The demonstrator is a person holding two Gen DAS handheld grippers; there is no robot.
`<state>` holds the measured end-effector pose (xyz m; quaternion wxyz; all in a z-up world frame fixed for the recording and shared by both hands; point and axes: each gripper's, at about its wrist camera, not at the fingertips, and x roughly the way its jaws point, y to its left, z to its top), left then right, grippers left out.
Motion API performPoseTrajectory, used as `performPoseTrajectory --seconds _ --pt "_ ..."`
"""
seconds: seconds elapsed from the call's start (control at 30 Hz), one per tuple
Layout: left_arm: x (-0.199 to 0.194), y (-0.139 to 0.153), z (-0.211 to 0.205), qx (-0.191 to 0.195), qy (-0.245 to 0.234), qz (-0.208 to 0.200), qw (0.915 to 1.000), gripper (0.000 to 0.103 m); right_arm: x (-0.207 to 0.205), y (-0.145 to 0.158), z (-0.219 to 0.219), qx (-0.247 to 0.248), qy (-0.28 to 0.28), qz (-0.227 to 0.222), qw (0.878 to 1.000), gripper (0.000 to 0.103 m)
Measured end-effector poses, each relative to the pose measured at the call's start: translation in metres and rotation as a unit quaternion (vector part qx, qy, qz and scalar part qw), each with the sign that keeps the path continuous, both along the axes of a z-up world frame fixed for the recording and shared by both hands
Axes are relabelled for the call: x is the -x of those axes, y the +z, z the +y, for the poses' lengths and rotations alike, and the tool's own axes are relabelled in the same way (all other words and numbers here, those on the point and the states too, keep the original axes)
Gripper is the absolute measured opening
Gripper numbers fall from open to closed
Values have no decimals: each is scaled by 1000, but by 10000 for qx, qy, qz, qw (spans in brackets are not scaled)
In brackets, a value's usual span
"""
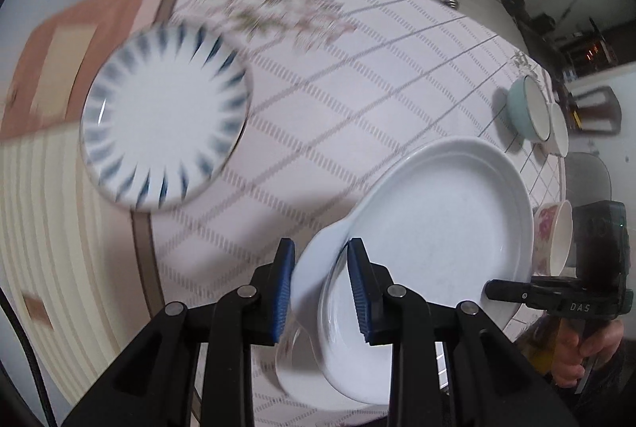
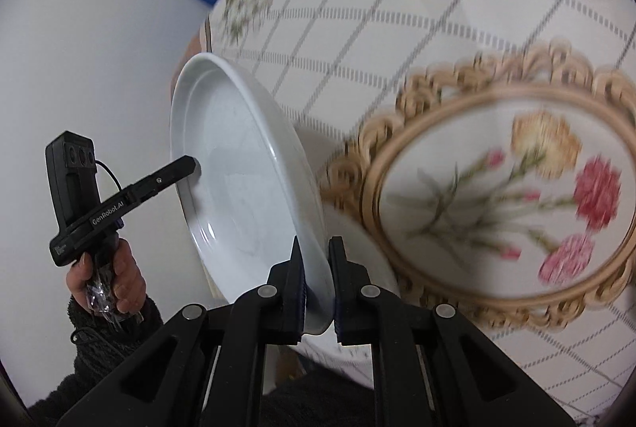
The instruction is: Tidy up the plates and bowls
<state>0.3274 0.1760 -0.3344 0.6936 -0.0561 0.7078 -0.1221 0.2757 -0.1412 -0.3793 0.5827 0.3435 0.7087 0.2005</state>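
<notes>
Between the two grippers hangs the white plate (image 1: 437,220), clear of the surface (image 1: 357,77) and tipped up on edge, not lying flat. The left gripper (image 1: 322,244) has its jaws closed on the plate's near rim, with the blue pads on either face of the lip. The right gripper (image 2: 316,240) has its jaws clamped hard on the opposite rim. Each wrist view shows the other gripper's tip meeting the plate's far edge, so the line of hold runs straight across the plate from one hand to the other.

Where the plate goes next turns on what lies to each side of it. Beyond the plate's left-hand rim, well apart from it, sits the blue-rayed plate (image 1: 167,117) at the edge of the surface. Just past its right-hand rim, close under the right jaws, lies the gold-rimmed flower plate (image 2: 497,208). It looks the nearer place for stacking and falls on the right hand's side.

Farther off past the plate's right rim stand a pale blue bowl (image 1: 524,109) and a flowered bowl (image 1: 552,236). The flowered bowl is just beside the plate's edge. To set the plate down flat, I judge both hands must level it first and lower together.
</notes>
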Motion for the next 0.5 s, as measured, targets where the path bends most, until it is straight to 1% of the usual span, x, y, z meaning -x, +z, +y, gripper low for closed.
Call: performPoseTrajectory --seconds 0.07,0.23,0.4,0.5 --pt "22 -7 10 -22 147 105 9998 24 15 -5 8 8 181 74 9998 12" --pt "66 -26 26 -75 444 360 9983 24 38 -20 20 61 479 225 9986 12" --pt "91 -36 33 -108 621 449 9970 24 52 -32 27 123 727 294 9968 12" --pt "100 -41 35 -114 708 483 9963 24 52 -36 33 169 815 287 9961 12"
